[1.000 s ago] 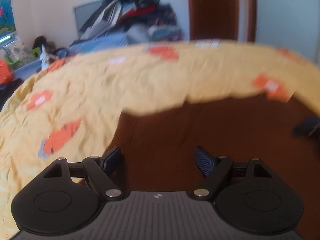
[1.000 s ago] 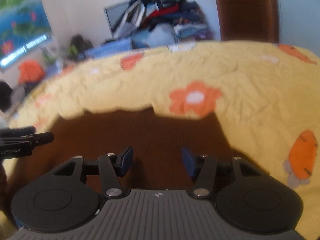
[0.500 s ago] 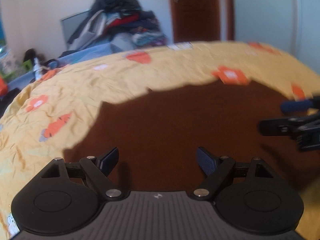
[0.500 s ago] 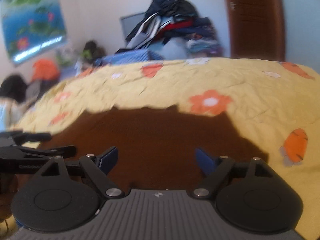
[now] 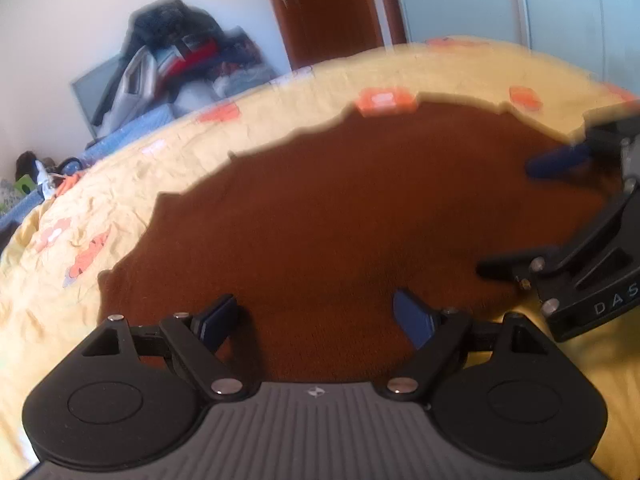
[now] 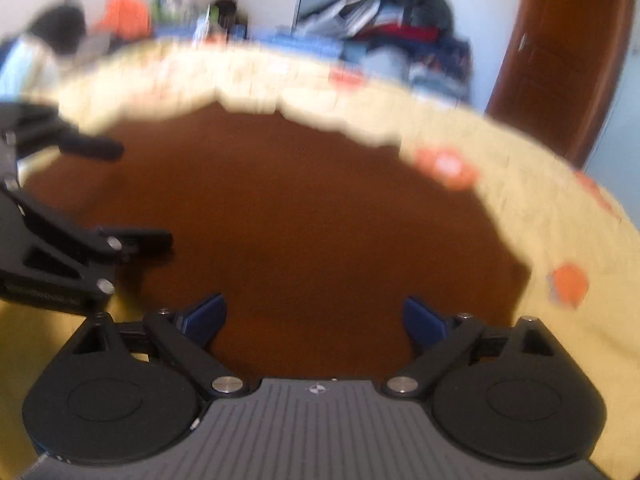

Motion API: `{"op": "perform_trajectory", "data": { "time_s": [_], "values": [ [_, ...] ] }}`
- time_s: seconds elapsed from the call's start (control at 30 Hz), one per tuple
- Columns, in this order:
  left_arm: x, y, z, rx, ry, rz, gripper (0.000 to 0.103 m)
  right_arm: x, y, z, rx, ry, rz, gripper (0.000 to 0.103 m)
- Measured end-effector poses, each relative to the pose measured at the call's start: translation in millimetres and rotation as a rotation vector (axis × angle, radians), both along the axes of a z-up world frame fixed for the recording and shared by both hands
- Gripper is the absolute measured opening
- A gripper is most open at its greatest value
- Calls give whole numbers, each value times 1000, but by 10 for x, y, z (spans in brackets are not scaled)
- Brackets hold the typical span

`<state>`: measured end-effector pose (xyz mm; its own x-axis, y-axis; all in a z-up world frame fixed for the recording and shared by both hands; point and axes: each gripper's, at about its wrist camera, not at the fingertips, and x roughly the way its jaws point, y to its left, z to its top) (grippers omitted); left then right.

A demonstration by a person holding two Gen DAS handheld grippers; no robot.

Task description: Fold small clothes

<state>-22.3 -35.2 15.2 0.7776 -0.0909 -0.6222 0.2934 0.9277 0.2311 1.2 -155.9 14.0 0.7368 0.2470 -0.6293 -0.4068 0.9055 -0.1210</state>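
1. Lying flat on the yellow bedsheet (image 5: 280,128), the brown garment (image 5: 360,216) fills the middle of both views.
2. The left gripper (image 5: 320,316) and the right gripper (image 6: 316,316) hover over its near edge, both spread wide and holding nothing.
3. The step looks like preparing the first fold; next, each gripper should pinch an edge.
4. A clothes pile (image 5: 180,60) sits at 11 o'clock, well apart. Nothing blocks the garment.

bright, even daylight fills both views, with only soft shadows under the gripper fingers. the right wrist view is heavily motion-blurred, the yellow bedspread (image 6: 500,168) edge smeared; the left is milder. fisheye distortion bows the bed and darkens the corners.
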Motion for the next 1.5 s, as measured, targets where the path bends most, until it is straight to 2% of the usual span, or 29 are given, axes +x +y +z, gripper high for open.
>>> {"op": "perform_trajectory", "data": {
  "time_s": [0.07,0.13,0.2,0.27,0.33,0.4,0.5,0.53,0.57,0.67,0.77,0.8,0.83,0.93,1.0,1.03,1.07,1.1,1.13,1.17,1.2,1.23,1.33,1.43,1.47,1.5],
  "values": [
    [51,85,22,-51,41,17,86,35,-148,-39,85,34,-15,98],
    [96,119,112,-59,84,58,86,33,-137,-12,59,40,-9,98],
    [32,234,245,-116,81,110,85,36,-101,60,42,61,-13,97],
    [-122,467,384,-240,61,188,85,-30,-171,190,95,62,-29,96],
    [-291,811,443,-419,92,282,85,-174,-376,318,221,41,-73,100],
    [-409,1147,408,-581,143,365,85,-262,-672,375,360,60,-151,102],
    [-423,1545,239,-700,231,527,85,-374,-1199,286,587,163,-300,102],
    [-413,1656,179,-740,235,557,86,-400,-1339,224,643,202,-341,102],
    [-415,1738,166,-789,233,575,87,-411,-1445,164,688,232,-372,102],
    [-271,1887,138,-933,306,571,89,-397,-1580,4,797,320,-411,103],
    [-109,1978,-53,-1182,449,537,89,-335,-1559,-92,919,362,-388,103],
    [-92,1976,-96,-1226,467,537,89,-300,-1542,-121,943,369,-386,103],
    [-86,1955,-120,-1241,471,539,89,-258,-1519,-139,958,376,-375,103],
    [-87,1863,-109,-1211,444,543,88,-160,-1435,-143,973,363,-352,103],
    [-82,1851,-96,-1194,427,552,88,-101,-1402,-143,977,360,-349,88],
    [-67,1861,-77,-1180,419,555,86,-74,-1408,-152,983,363,-344,83],
    [-52,1844,-63,-1151,409,562,83,-61,-1421,-165,983,368,-346,66],
    [-27,1824,-32,-1109,400,568,72,-35,-1433,-187,979,389,-354,35],
    [-13,1809,2,-1060,392,574,57,9,-1432,-220,980,416,-358,22],
    [13,1782,13,-1022,386,581,48,15,-1440,-257,977,435,-357,19],
    [17,1772,12,-985,392,589,27,-4,-1447,-279,973,436,-354,18],
    [44,1763,-7,-958,416,592,10,-23,-1455,-287,973,435,-348,18],
    [-29,1793,20,-942,429,589,6,-103,-1477,-236,986,412,-329,16],
    [-98,1810,97,-846,394,555,6,-211,-1527,-148,951,394,-308,14],
    [-73,1831,42,-836,406,562,6,-234,-1567,-174,947,397,-322,14],
    [-64,1858,8,-862,402,556,8,-221,-1592,-228,931,405,-343,13]
  ]
}}
